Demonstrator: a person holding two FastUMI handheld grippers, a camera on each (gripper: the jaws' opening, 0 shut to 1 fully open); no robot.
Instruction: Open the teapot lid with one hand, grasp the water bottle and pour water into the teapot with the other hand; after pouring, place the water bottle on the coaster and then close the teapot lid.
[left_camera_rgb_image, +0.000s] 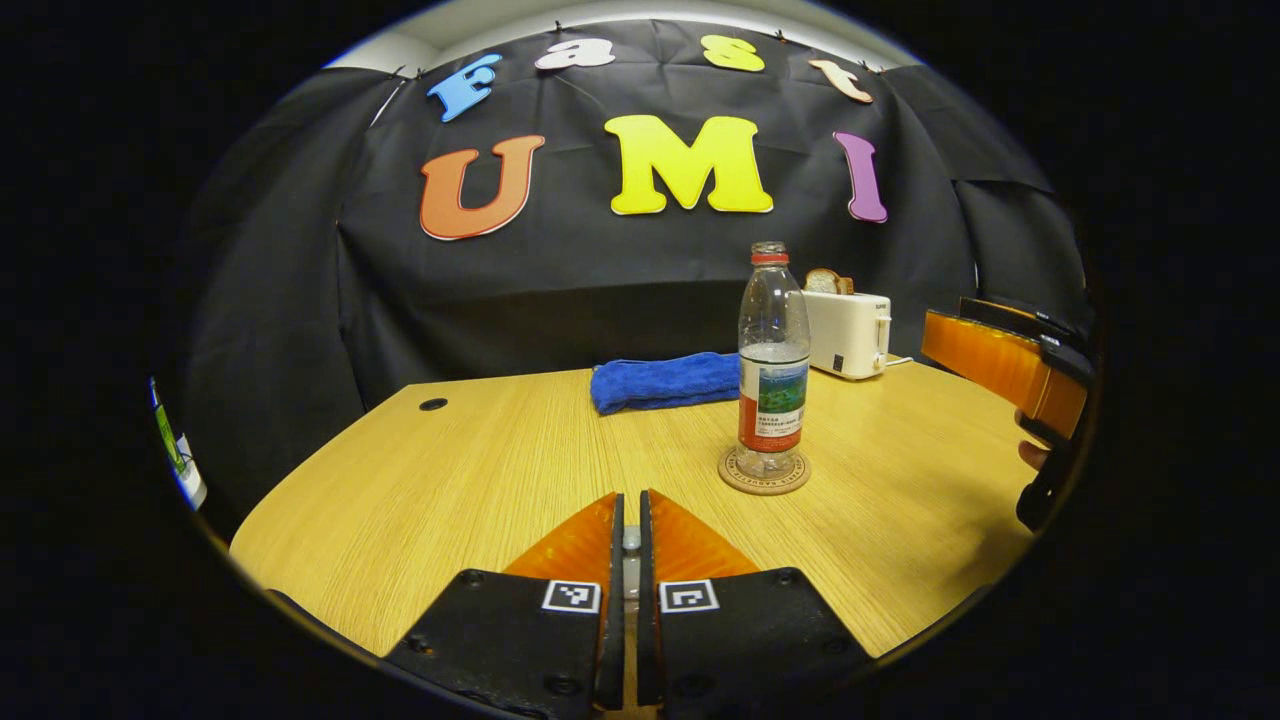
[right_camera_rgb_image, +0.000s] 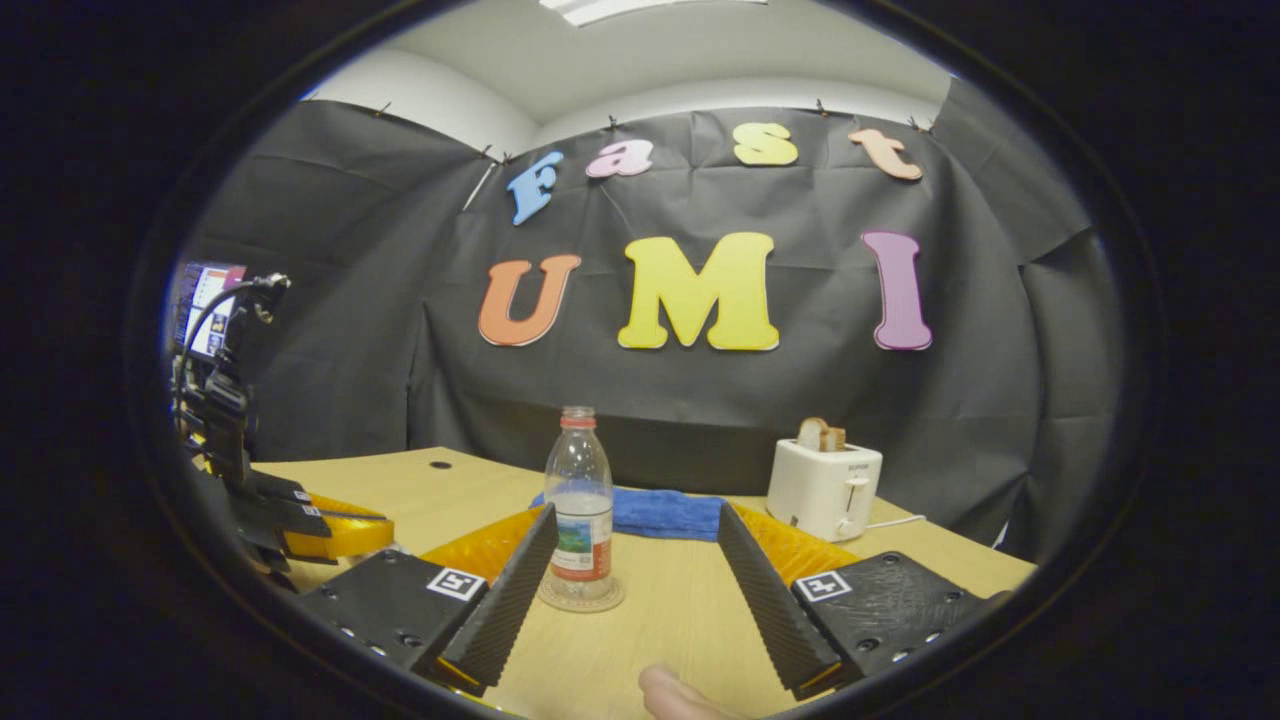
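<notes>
A clear water bottle (left_camera_rgb_image: 772, 360) with a red cap stands upright on a round coaster (left_camera_rgb_image: 764, 482) in the middle of the table; in the right gripper view the bottle (right_camera_rgb_image: 579, 500) and coaster (right_camera_rgb_image: 581, 598) lie just ahead. My right gripper (right_camera_rgb_image: 637, 517) hovers open before the bottle, apart from it, and shows at the right edge of the left gripper view (left_camera_rgb_image: 1000, 360). My left gripper (left_camera_rgb_image: 630, 498) is shut with a small pale piece pinched between its fingers, seemingly the teapot lid's knob. The teapot's body is hidden.
A folded blue cloth (left_camera_rgb_image: 665, 381) lies behind the bottle. A white toaster (left_camera_rgb_image: 848, 333) holding bread stands at the back right. The wooden table (left_camera_rgb_image: 480, 470) has a cable hole (left_camera_rgb_image: 433, 404) at its far left. A person's fingertip (right_camera_rgb_image: 675, 695) shows at the bottom.
</notes>
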